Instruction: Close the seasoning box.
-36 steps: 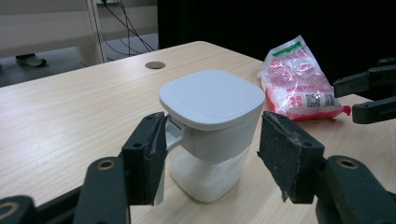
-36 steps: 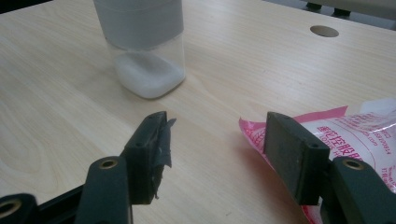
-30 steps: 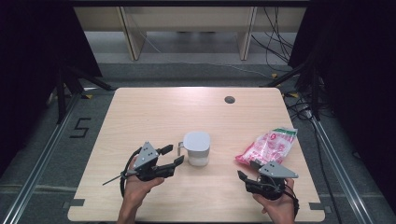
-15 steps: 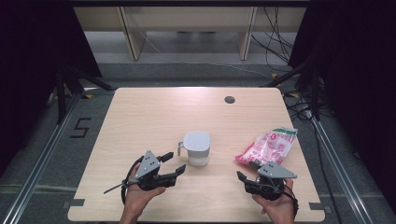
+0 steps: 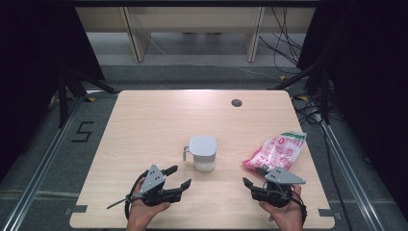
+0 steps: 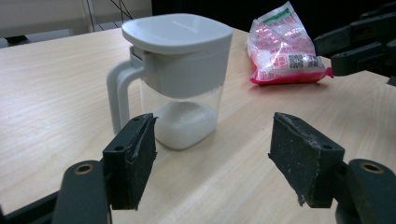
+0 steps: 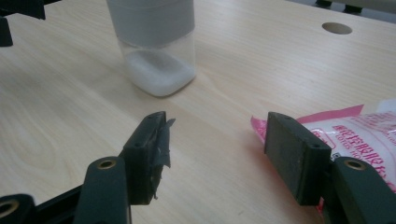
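Near the front edge of the light wooden table point(image 5: 144, 120), the left gripper point(image 5: 177, 177) has drawn back from the clear plastic jug with a grey lid and handle point(image 5: 202, 153), sitting lower and farther to the left than a second ago; the right gripper point(image 5: 250, 185) has hardly shifted. The pink-and-white plastic packet point(image 5: 275, 150) near the right edge bears print and a barcode too small to read. The jug, with white powder in its bottom, stands mid-table toward the front, ahead of the left gripper and apart from it. Both grippers' jaws gape wide and hold nothing; the packet lies just beside the right gripper.
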`<move>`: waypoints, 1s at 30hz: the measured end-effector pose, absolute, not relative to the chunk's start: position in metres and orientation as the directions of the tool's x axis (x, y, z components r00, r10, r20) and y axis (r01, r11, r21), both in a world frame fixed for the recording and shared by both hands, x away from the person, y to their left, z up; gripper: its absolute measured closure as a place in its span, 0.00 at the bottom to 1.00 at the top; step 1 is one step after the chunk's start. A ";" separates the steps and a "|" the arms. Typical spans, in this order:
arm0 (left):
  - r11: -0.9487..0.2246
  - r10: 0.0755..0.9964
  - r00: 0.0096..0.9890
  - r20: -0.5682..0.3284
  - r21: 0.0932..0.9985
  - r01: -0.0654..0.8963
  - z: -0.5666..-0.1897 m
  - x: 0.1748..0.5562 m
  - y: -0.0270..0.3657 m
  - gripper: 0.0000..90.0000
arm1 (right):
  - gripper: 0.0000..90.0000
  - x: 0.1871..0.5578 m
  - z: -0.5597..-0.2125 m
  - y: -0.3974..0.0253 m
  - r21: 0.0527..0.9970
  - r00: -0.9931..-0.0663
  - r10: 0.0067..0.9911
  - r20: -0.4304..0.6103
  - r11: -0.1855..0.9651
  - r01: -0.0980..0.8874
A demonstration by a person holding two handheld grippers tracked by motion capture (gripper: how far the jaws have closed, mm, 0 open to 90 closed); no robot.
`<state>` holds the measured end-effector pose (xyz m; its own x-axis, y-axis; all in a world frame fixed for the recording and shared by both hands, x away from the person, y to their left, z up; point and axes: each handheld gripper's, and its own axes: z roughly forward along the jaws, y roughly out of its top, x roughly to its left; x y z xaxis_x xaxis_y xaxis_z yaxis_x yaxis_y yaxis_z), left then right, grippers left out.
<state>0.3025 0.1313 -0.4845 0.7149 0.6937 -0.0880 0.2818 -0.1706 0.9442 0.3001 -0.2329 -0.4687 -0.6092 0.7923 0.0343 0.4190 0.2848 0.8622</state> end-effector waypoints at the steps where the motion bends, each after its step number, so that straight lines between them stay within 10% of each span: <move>1: -0.166 0.687 0.720 -0.093 0.945 0.281 -0.486 0.302 0.130 0.33 | 0.44 0.299 -0.469 -0.232 0.860 -0.609 0.792 0.049 0.277 0.429; 30: -0.220 0.689 0.722 -0.062 0.931 0.290 -0.498 0.295 0.119 0.30 | 0.38 0.276 -0.483 -0.237 0.783 -0.667 0.742 0.066 0.377 0.496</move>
<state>0.2949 0.1188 -0.4983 0.7220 0.6891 -0.0622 0.2904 -0.2201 0.9312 0.2759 -0.2375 -0.4830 -0.6674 0.7418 0.0657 0.4957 0.3767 0.7826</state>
